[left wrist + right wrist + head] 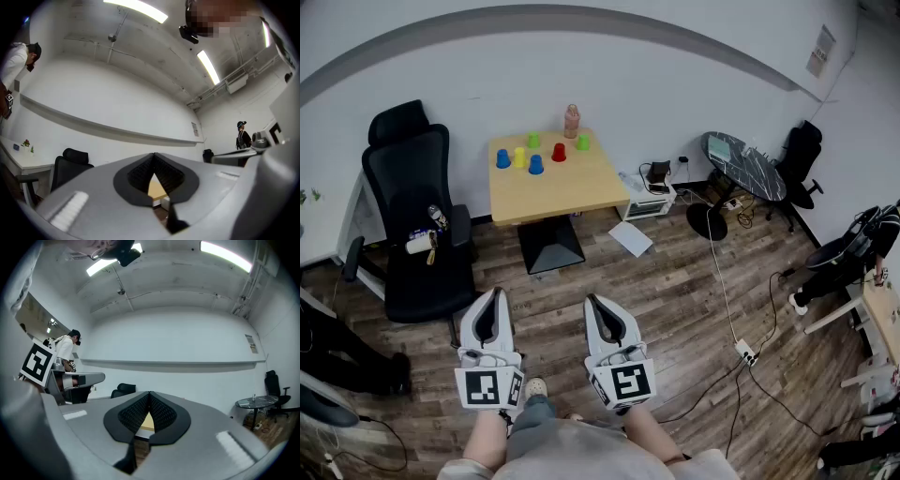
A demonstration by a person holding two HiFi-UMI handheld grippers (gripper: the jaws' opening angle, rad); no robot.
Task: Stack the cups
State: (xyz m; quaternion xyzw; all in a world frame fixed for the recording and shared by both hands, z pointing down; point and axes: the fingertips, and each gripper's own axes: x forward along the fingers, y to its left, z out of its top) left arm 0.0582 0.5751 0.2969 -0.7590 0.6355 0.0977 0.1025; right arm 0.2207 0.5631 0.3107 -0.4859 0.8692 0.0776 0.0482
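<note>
The stacking has not begun; the step in hand looks like the approach to the cups. The person stands on the wooden floor [675, 309], well apart from the wooden surface [553, 197] that carries them. The left gripper [496, 294] and the right gripper [593, 302] are held out side by side, low in the head view. Each has its jaws together with nothing between them.

Six cups stand apart from one another on the far part of the surface:
- a blue cup [502, 159]
- a yellow cup [519, 157]
- a second blue cup [535, 165]
- a green cup [532, 141]
- a red cup [558, 152]
- a second green cup [582, 142]

A pinkish bottle [572, 121] stands behind them. A black office chair [417, 225] sits left of the surface.

The next move probably calls for walking up to the surface and parting one pair of jaws to take a first cup.
</note>
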